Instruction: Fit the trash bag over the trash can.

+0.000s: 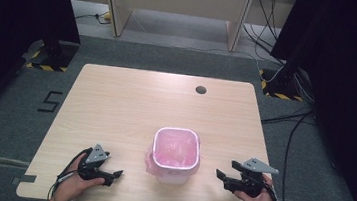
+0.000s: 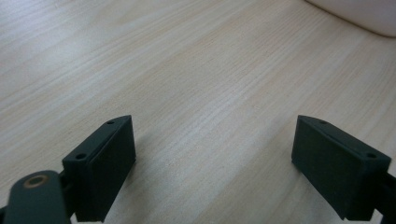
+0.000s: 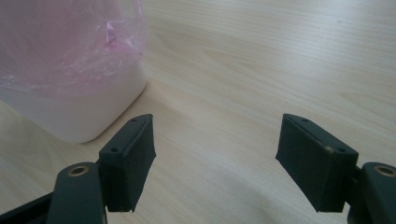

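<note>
A small white bin (image 1: 175,155) lined with a pink plastic bag stands on the wooden table (image 1: 130,105), near its front edge. My left gripper (image 1: 112,178) rests low on the table to the bin's left, jaws wide apart and empty. My right gripper (image 1: 224,174) sits to the bin's right, also open with nothing between its jaws. In the right gripper view the bin (image 3: 70,88) and its pink liner (image 3: 65,42) are at the upper left, just beyond the left jaw. A corner of the bin (image 2: 359,14) shows at the top right of the left gripper view.
A dark cable hole (image 1: 201,89) lies near the table's far edge. Black stands with hazard-striped feet (image 1: 50,59) and cables (image 1: 285,117) are on the grey floor around the table. Bare wood stretches behind and beside the bin.
</note>
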Available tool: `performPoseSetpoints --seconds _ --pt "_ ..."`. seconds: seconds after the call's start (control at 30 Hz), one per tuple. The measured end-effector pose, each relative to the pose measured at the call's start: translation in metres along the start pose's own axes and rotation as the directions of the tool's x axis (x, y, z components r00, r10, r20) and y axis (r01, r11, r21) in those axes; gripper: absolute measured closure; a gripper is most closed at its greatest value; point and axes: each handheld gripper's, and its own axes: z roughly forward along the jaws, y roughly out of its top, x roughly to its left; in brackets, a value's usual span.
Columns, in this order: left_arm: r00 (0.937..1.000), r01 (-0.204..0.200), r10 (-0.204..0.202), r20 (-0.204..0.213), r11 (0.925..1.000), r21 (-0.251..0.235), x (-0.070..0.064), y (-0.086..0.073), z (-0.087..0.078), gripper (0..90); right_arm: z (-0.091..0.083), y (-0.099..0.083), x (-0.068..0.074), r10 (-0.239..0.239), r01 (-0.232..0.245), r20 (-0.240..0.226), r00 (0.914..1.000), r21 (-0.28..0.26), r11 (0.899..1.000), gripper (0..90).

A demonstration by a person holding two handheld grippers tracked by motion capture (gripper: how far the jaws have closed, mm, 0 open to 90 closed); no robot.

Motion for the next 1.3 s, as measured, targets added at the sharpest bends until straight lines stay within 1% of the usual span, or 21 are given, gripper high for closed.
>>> performPoseSetpoints --seconds 0.23,0.4,0.53,0.6,0.63,0.77,0.8,0.83,0.87,0.9,0.97,1.07,1.23,1.3 --pt "1.0 -0.001 0.001 -0.001 1.0 0.001 0.0 0.0 0.0 12.8 -0.001 -0.004 0.0 0.005 -0.005 0.001 1.0 0.009 1.0 27.6" --pt "1.0 -0.003 0.003 -0.003 1.0 0.002 0.0 0.0 0.0 12.7 -0.002 -0.005 0.003 -0.004 0.004 0.001 1.0 0.018 1.0 27.6" --pt "1.0 -0.004 0.004 -0.004 1.0 0.002 0.0 0.0 0.0 12.7 -0.001 -0.007 0.005 -0.01 0.01 -0.003 0.9999 0.038 0.999 27.1" --pt "1.0 -0.004 0.004 -0.004 1.0 0.003 0.0 0.0 0.0 12.7 0.001 -0.009 0.006 -0.015 0.016 -0.009 0.9998 0.073 0.997 25.8" --pt "1.0 -0.004 0.004 -0.003 1.0 0.003 0.0 0.0 0.0 12.7 0.004 -0.012 0.007 -0.027 0.028 -0.018 0.9995 0.113 0.993 25.6" --pt "1.0 -0.003 0.003 -0.004 1.0 0.002 0.0 0.0 0.0 12.7 0.006 -0.014 0.007 -0.027 0.03 -0.023 0.9994 0.139 0.99 24.5" --pt "1.0 -0.004 0.004 -0.004 1.0 0.004 0.0 0.0 0.0 12.7 0.008 -0.016 0.007 -0.028 0.031 -0.021 0.9994 0.165 0.986 23.0" --pt "1.0 -0.004 0.004 -0.004 1.0 0.002 0.0 0.0 0.0 12.7 0.008 -0.016 0.007 -0.028 0.031 -0.021 0.9994 0.165 0.986 23.0" --pt "1.0 -0.004 0.004 -0.004 1.0 0.004 0.0 0.0 0.0 12.7 0.011 -0.019 0.008 -0.035 0.036 -0.007 0.9994 0.205 0.978 19.1" --pt "1.0 -0.004 0.004 -0.003 1.0 0.004 0.0 0.0 0.0 12.7 0.011 -0.019 0.008 -0.035 0.036 -0.007 0.9994 0.205 0.978 19.1" --pt "1.0 -0.004 0.004 -0.004 1.0 0.003 0.0 0.0 0.0 12.7 0.013 -0.02 0.008 -0.042 0.041 -0.001 0.9991 0.226 0.973 18.9" --pt "1.0 -0.004 0.004 -0.004 1.0 0.002 0.0 0.0 0.0 12.7 0.014 -0.021 0.009 -0.048 0.047 0.001 0.9988 0.239 0.97 18.9" --pt "1.0 -0.004 0.004 -0.003 1.0 0.004 0.0 0.0 0.0 12.7 0.015 -0.022 0.009 -0.058 0.056 0.0 0.9983 0.249 0.967 18.9" --pt "1.0 -0.004 0.004 -0.003 1.0 0.004 0.0 0.0 0.0 12.7 0.015 -0.022 0.009 -0.055 0.053 0.001 0.9985 0.251 0.967 18.9"
